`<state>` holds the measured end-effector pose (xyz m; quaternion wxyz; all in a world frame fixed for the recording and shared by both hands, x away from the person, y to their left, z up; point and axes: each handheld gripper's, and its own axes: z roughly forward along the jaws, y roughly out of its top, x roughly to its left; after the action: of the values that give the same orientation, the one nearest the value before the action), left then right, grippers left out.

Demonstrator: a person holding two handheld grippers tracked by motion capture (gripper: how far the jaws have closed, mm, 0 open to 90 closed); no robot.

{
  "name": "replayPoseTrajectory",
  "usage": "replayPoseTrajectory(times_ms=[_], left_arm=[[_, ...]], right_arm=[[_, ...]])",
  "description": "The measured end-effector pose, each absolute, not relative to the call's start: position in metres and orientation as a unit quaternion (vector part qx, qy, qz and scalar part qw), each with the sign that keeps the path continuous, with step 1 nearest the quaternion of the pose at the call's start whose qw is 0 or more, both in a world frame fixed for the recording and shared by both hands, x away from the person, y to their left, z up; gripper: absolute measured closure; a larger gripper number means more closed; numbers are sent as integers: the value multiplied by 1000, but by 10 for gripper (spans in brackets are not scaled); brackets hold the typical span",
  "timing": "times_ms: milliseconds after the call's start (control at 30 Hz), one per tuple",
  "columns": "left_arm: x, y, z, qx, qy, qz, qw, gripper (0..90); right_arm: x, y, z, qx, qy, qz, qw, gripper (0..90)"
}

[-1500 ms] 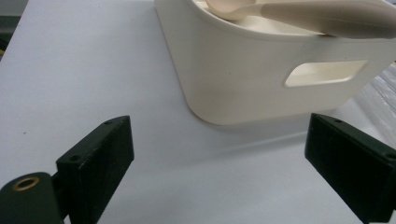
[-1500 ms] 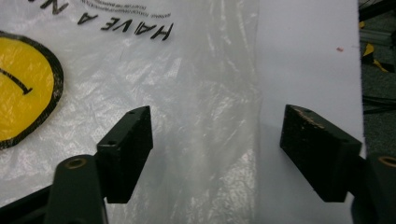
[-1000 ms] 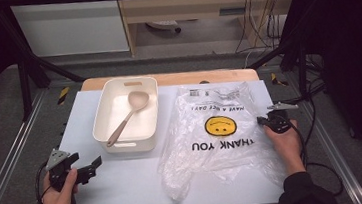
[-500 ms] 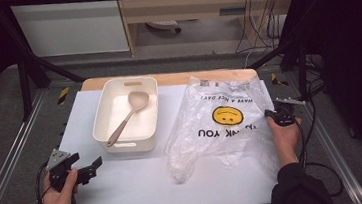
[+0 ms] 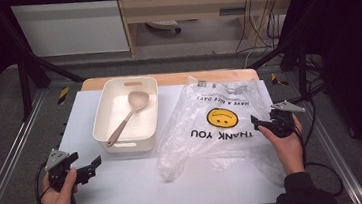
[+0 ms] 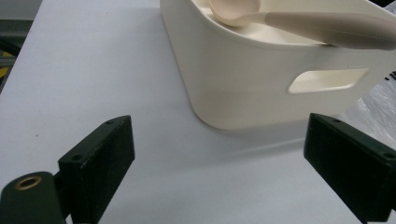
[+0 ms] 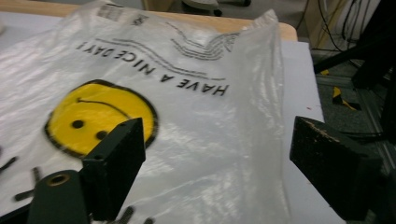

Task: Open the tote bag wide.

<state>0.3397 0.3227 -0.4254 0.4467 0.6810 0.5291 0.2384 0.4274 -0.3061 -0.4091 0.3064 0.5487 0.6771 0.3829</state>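
Hovering over the plastic bag (image 5: 221,123), the right gripper (image 5: 264,123) has just opened wide, nothing held; the left gripper (image 5: 87,170) is open too, empty, near the tub (image 5: 101,120).

spoon (image 6: 299,21) in cream bin (image 6: 261,79)

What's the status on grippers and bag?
Right gripper jaws just opened, empty, over plastic bag. Left gripper open by bin. Bag flat, nothing obstructing.
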Motion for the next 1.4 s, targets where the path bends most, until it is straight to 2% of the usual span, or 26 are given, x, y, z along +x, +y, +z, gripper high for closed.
replayPoseTrajectory(times_ms=[167,467,633,1067,1400], left_arm=[[341,322,-426,685,527,239,443,82],[340,321,-425,687,523,242,443,78],[339,322,-425,686,525,240,442,77],[337,322,-425,685,525,241,445,76],[338,322,-425,687,525,238,443,76]], right_arm=[[411,-285,-406,529,695,391,290,118],[383,-198,-417,435,775,398,228,97],[377,-165,-421,408,795,403,201,98],[372,-129,-425,385,806,419,163,87],[359,-82,-428,333,834,418,137,80]])
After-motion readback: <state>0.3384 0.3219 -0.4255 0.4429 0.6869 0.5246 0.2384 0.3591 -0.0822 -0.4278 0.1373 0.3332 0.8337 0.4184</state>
